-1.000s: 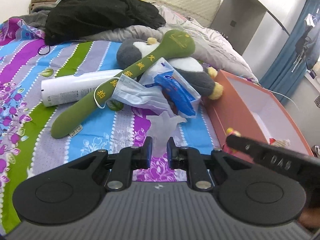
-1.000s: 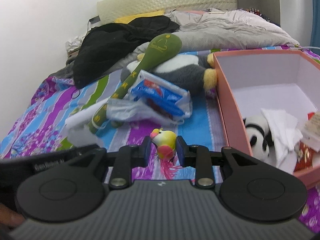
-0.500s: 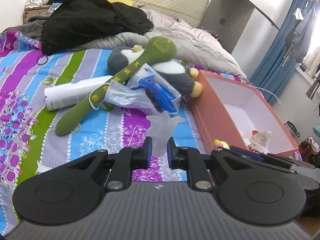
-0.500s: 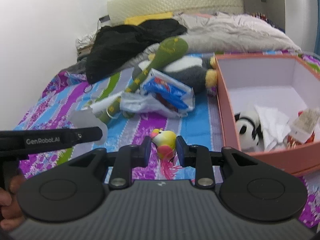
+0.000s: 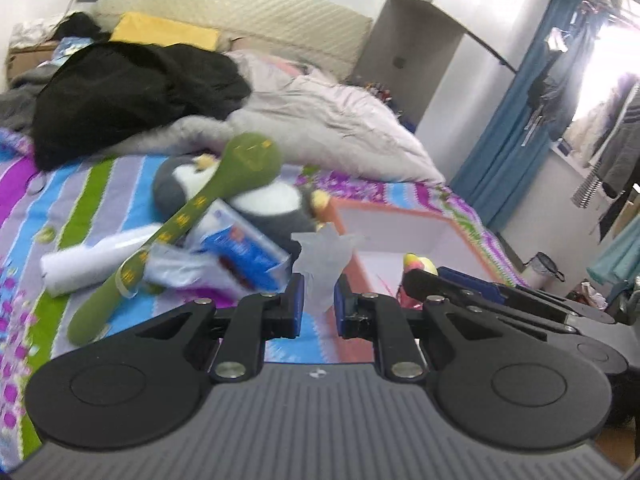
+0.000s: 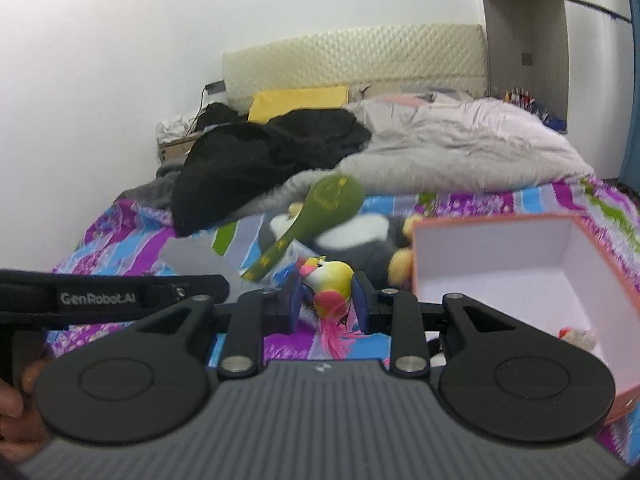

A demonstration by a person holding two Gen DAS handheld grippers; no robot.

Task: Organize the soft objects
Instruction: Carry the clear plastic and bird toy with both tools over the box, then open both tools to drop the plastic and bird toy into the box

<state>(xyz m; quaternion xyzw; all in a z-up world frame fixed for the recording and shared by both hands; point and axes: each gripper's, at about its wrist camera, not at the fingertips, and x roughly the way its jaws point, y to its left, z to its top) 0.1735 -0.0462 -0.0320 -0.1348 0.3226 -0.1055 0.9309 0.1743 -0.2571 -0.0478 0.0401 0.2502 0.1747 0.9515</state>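
Matt black plastic claw (image 5: pixel 318 300) holds a frosted, seemingly plastic glove (image 5: pixel 326 256); bedsheet (image 5: pixel 68 200) printed cloth.

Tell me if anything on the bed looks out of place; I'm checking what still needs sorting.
Yes. A loose heap lies beside the orange box: a long green plush stick slants across a grey-and-white plush penguin, a white tube and a blue-and-white plastic packet. The tube and packet hardly look soft.

Mallet (image 5: pixel 208 216) across penguin plush (image 5: pixel 272 204); box (image 5: pixel 404 232) right; bottle (image 5: pixel 92 260) left.
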